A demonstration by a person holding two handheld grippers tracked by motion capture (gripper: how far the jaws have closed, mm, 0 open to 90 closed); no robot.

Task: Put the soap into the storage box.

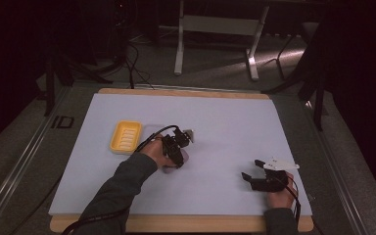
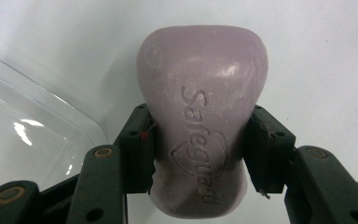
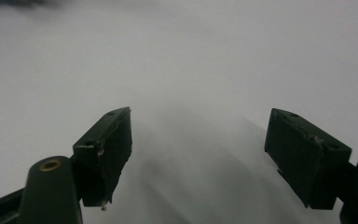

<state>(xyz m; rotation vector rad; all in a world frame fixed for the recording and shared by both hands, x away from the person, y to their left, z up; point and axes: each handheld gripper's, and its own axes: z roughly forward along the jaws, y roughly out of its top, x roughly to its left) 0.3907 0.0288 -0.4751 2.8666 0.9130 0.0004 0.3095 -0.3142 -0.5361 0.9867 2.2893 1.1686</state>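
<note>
Soap bar (image 2: 200,135) between left claw (image 2: 198,154) pads

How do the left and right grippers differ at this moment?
The left gripper is shut on a pale purple soap bar, while the right gripper stands open with nothing between its jaws. In the high view the left gripper sits near the yellow soap dish; the right gripper rests apart at the table's near right. Both have black jaws and are hand-held.
</note>
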